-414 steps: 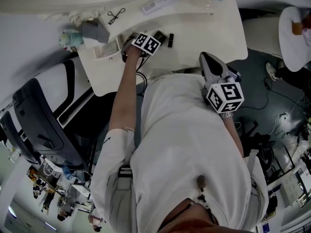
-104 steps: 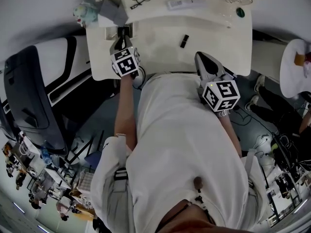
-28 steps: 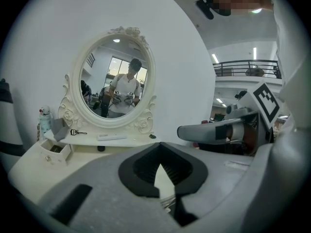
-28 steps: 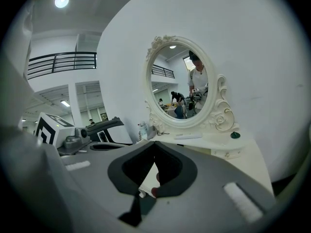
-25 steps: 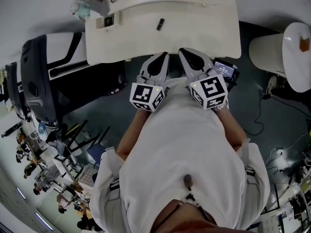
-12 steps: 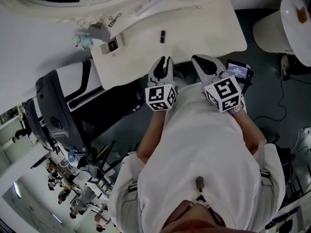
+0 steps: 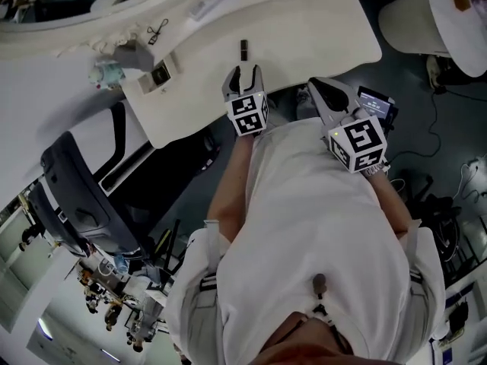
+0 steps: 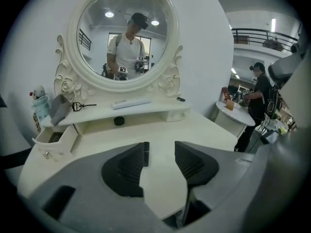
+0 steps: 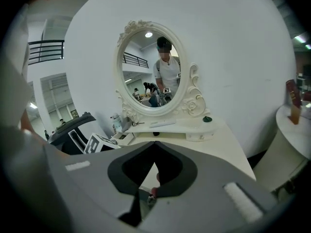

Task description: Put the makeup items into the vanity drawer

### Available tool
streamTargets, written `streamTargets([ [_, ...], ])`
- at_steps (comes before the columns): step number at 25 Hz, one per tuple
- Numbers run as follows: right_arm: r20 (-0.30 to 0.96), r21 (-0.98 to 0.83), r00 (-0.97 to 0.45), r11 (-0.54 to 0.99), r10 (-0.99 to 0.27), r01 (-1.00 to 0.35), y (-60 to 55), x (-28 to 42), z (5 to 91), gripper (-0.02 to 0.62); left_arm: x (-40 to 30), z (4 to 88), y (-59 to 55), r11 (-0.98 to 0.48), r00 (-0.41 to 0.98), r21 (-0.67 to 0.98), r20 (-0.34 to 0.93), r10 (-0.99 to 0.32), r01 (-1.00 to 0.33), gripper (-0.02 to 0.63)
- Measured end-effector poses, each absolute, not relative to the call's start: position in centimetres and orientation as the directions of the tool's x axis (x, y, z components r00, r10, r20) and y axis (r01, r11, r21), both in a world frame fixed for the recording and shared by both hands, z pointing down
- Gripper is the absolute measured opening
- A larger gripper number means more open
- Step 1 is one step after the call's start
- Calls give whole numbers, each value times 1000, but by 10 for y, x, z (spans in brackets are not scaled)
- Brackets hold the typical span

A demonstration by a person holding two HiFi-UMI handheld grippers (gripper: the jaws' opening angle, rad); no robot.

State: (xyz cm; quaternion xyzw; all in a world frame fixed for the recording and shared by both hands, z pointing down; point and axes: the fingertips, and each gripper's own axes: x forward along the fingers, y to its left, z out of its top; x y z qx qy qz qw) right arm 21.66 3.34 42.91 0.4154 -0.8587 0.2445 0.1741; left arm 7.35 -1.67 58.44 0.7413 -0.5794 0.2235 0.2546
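A white desk is standing against the wall under an oval mirror, its small drawer sitting open at nine o'clock. The left tongs, jaws apart and just opening, are holding nothing. A black makeup tube is lying at their twelve o'clock. The right tongs are closed together.

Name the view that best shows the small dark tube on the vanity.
The left gripper view: the dark tube lies close and large beyond the left gripper, whose jaws have just been opening, empty. The head view shows the tube whole but tiny; the right gripper view misses it.

Open tabletop runs from the left tongs to the drawer.
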Motion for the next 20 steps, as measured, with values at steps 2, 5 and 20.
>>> streamTargets([
  [2,519,-252,-559,509,-646,-823,30,216,431,5,64,602,-31,-206,220,100,653,-725,-973,204],
  [5,544,-209,-502,471,-672,-857,25,217,433,5,56,627,-46,-216,228,105,692,-685,-971,204],
  [20,594,-146,-325,298,-736,-943,19,253,437,5,50,696,-64,-234,196,75,807,-556,-969,141],
])
